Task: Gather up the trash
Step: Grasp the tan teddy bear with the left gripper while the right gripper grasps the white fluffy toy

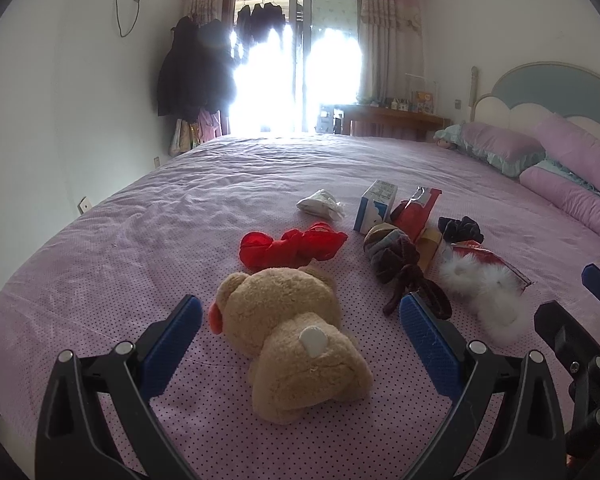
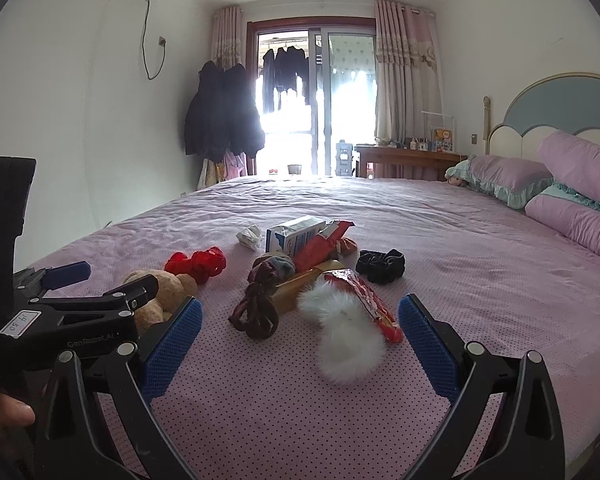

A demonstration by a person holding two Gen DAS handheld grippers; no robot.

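Trash lies mid-bed: a crumpled white tissue (image 1: 321, 204) (image 2: 249, 236), a blue-white carton (image 1: 375, 206) (image 2: 294, 234), a red snack wrapper (image 1: 414, 210) (image 2: 324, 242), a tan wrapper (image 2: 300, 286) and a red foil packet (image 2: 374, 304) (image 1: 486, 258). My left gripper (image 1: 300, 320) is open, its jaws either side of a tan teddy bear (image 1: 288, 340). My right gripper (image 2: 300, 320) is open and empty, just before a white fluffy scrunchie (image 2: 346, 332).
On the pink dotted bedspread (image 1: 140, 240) also lie a red scrunchie (image 1: 292, 246), a brown-grey scrunchie (image 2: 262, 300) and a black scrunchie (image 2: 380, 266). Pillows (image 2: 572, 200) and headboard stand at right. The left gripper's body (image 2: 80, 312) shows at left.
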